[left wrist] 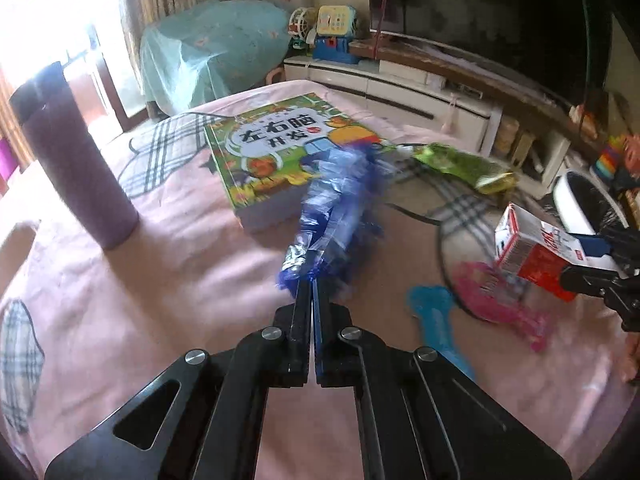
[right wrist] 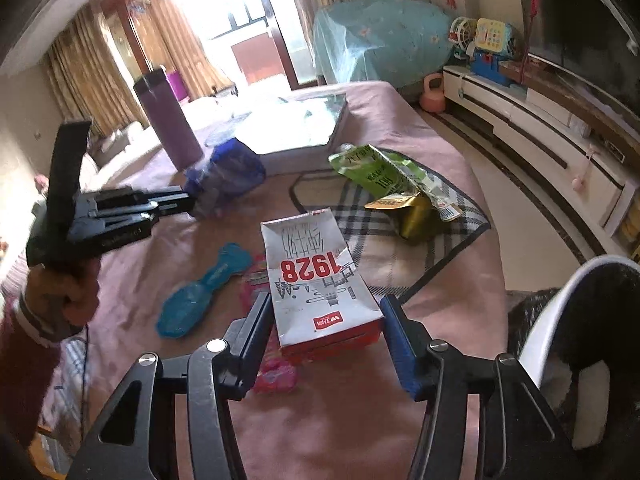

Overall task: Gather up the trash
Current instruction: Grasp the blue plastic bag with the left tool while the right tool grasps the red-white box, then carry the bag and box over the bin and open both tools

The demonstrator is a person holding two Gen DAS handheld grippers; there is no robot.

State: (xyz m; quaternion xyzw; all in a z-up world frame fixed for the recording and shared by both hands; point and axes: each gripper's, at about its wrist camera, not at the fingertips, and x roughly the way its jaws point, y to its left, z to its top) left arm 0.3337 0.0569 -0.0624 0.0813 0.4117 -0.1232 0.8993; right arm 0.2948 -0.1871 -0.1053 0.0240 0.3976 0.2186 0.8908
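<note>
Milk carton (right wrist: 320, 280) between right jaws

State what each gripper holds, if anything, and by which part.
The left gripper is shut on the near end of the blue plastic wrapper. The right gripper grips the milk carton by the two sides of its near end.

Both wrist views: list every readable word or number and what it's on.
"左右脑开发": cover of the children's book.
"1928": red digits on the milk carton, upside down in the right wrist view.
Large black characters above the digits on the carton: too distorted to read.
Print on the green snack bag: blurred.
</note>
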